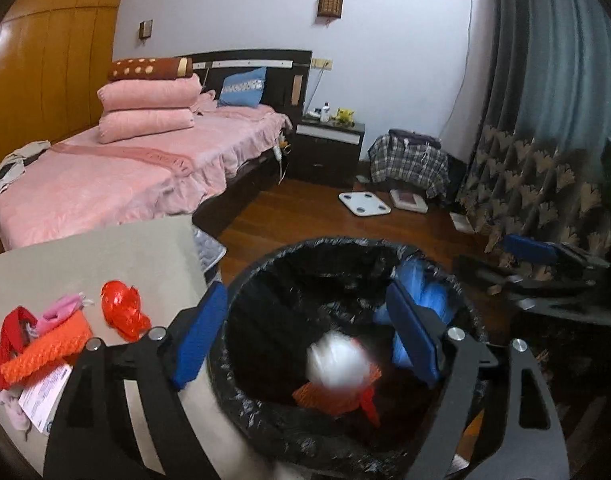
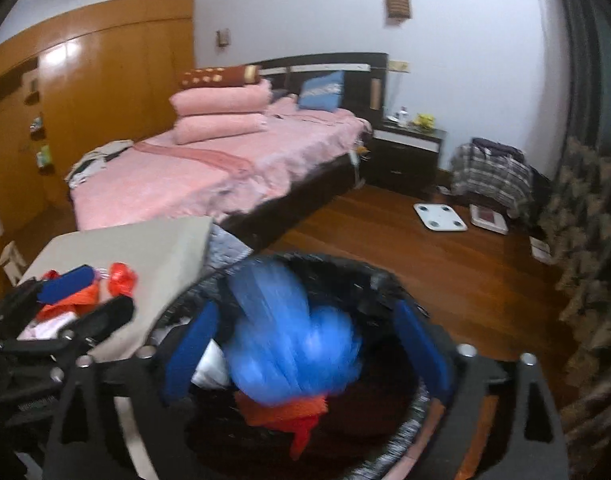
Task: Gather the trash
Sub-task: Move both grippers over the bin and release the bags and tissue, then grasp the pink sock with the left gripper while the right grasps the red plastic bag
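1. Black-lined bin (image 1: pixel 345 264) below both; left gripper (image 1: pixel 305 344) and right gripper (image 2: pixel 305 344) open, white wad (image 1: pixel 335 364) and blue bag (image 2: pixel 293 344) dropping in.
2. Drop step; next, red wrapper (image 1: pixel 123 308) on surface (image 1: pixel 105 256), left of left gripper.

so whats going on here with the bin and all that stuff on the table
A person is clearing trash from a bedroom table into a black-lined bin, one gripper in each hand. Both grippers hang over the bin with jaws open: a blurred white wad shows between the left gripper fingers, a blurred blue plastic bag between the right gripper fingers, neither pressed. Orange and red scraps lie inside. More trash, including a red wrapper, waits on the table.
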Demonstrator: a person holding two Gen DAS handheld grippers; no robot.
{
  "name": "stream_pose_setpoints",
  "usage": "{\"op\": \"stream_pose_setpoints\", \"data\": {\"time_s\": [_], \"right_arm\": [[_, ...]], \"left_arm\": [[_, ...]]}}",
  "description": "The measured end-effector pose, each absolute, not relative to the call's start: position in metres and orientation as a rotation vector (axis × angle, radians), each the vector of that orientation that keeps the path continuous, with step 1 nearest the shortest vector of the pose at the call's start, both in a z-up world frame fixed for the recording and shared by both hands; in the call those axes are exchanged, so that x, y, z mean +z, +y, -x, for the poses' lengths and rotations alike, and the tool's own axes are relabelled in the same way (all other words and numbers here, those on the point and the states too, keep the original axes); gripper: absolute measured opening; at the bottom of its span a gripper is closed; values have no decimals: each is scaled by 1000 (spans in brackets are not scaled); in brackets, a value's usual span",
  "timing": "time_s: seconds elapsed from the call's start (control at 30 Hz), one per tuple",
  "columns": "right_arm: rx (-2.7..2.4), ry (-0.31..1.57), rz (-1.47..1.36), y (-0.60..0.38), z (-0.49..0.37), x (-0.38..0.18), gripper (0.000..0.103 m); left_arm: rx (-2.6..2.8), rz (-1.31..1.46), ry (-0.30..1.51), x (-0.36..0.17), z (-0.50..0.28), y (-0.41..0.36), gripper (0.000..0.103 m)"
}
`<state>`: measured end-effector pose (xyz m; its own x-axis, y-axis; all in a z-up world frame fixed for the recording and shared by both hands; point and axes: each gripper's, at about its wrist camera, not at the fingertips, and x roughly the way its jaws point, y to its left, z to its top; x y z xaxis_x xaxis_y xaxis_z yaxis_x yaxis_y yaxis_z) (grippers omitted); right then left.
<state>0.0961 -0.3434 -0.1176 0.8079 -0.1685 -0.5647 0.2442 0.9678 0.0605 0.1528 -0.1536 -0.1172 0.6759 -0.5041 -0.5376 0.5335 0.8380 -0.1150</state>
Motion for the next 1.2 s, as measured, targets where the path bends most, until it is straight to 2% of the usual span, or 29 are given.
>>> {"op": "stream_pose_setpoints", "data": {"time_s": [0.3,0.97,1.03,1.1,1.2], "right_arm": [[-187,608,-200,-337,-92,-128,97],[169,635,-48,-149,-151,-144,97],[184,638,-39,-138,-155,-148,97],[199,641,-27,-126,-160,-153,97],[211,654,-7,-113,-165,-161,97]], "left_arm": [[-431,-107,589,-129,-127,-96,90],[-1,-21,628,-140,-125,88,90],[26,-20,645,-145,-128,101,89],[55,-19,664,-152,-133,115,82],[81,-16,690,-163,-139,128,78]]}}
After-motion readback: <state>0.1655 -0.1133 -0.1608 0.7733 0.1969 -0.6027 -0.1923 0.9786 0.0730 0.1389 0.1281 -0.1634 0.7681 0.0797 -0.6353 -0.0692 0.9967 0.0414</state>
